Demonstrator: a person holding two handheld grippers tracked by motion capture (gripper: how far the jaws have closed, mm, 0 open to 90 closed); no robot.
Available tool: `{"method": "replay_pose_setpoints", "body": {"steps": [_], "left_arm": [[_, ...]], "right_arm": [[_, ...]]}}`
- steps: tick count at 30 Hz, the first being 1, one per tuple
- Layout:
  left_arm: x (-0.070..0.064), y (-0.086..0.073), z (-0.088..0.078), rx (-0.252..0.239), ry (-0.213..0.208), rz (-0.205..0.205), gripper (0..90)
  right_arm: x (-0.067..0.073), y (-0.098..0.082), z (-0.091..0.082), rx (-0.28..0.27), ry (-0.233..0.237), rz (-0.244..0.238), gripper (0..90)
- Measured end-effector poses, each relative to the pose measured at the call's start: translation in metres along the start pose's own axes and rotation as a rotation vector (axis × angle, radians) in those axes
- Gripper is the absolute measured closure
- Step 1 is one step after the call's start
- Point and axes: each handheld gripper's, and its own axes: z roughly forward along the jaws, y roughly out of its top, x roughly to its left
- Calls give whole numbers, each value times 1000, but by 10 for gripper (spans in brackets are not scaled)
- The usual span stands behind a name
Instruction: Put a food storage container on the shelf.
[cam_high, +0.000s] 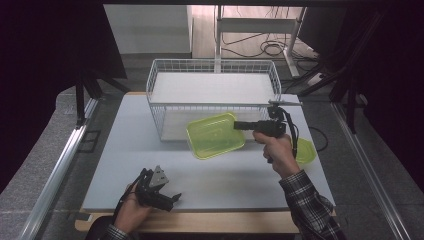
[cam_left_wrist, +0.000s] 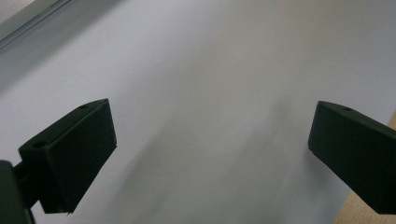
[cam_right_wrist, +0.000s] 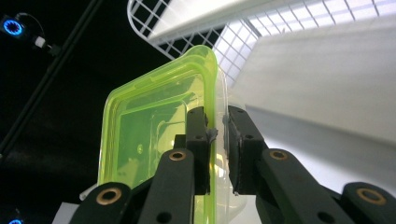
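Counter (cam_high: 140, 150): pale grey sheet over a wooden top, reaching across the scene from your near edge.

Wire basket (cam_high: 165, 75): white, rectangular, at the far centre of the counter, with a flat white board inside it.

Green container (cam_high: 212, 137): translucent lime, rectangular, tilted up on edge just in front of the basket's near wall, right of centre. Your right gripper (cam_high: 239, 125) is clamped on its right rim; in the right gripper view the jaws pinch the thin edge between them.

Second green piece (cam_high: 306, 150): same lime plastic, lying on the counter at the right, partly behind your right hand (cam_high: 277, 150).

Right arm: plaid sleeve, forearm raised from the near right, hand pointing the gripper leftward.

Left gripper (cam_high: 175, 198): low at the near left edge in your left hand (cam_high: 131, 210), jaws spread wide over bare counter, gripping nothing.
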Motion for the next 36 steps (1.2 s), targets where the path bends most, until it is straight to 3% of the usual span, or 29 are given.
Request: {"method": "replay_pose_setpoints", "body": {"steps": [17,36], "left_arm": [[2,0,0,3,-18,-27,9],[0,1,1,16,-21,-56,24]], "right_arm": [[27,48,-4,-86,-31,-22,796],[27,91,0,-201,-150,-21,796]]}}
